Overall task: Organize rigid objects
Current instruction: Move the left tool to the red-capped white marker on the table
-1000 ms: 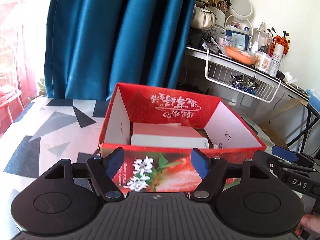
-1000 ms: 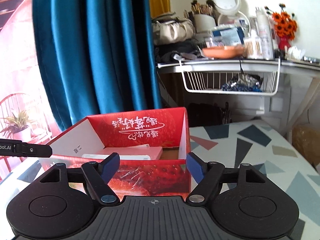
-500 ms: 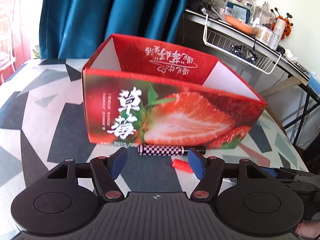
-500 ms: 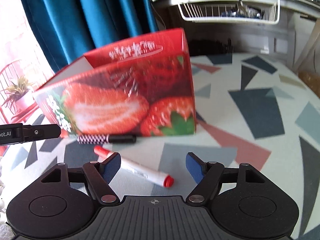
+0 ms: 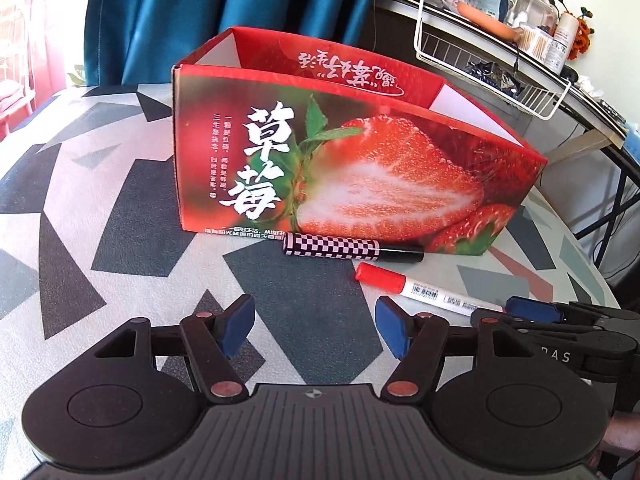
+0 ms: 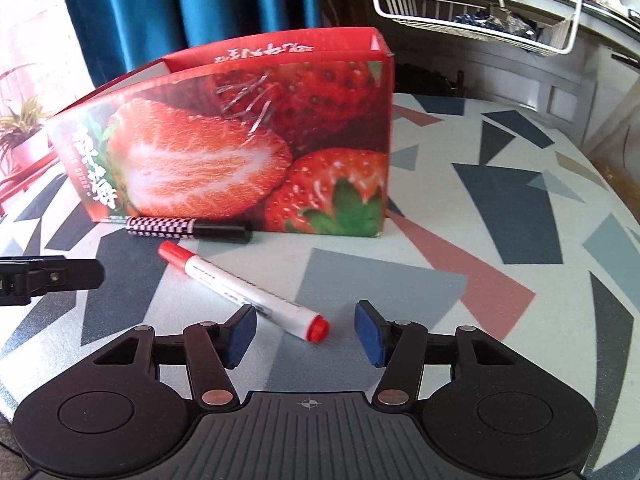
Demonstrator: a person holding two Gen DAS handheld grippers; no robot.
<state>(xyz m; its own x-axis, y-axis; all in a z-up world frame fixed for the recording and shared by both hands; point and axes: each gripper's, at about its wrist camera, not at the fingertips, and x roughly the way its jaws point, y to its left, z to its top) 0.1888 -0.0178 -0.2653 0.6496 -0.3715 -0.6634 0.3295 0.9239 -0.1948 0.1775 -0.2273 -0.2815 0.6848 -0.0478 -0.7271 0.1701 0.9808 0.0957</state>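
A red strawberry-print box stands open-topped on the patterned table; it also shows in the right wrist view. A black-and-white checkered pen lies against the box's front. A white marker with red cap lies in front of it. My left gripper is open and empty, low over the table, short of the pens. My right gripper is open, its jaws either side of the marker's near red end.
A blue curtain hangs behind the table. At the right stands a cluttered desk with a white wire basket. The right gripper's finger shows in the left view, the left's in the right view.
Both grippers have come down from above the box to table level in front of it. The two pens have come into view. The right gripper now brackets the marker's end.
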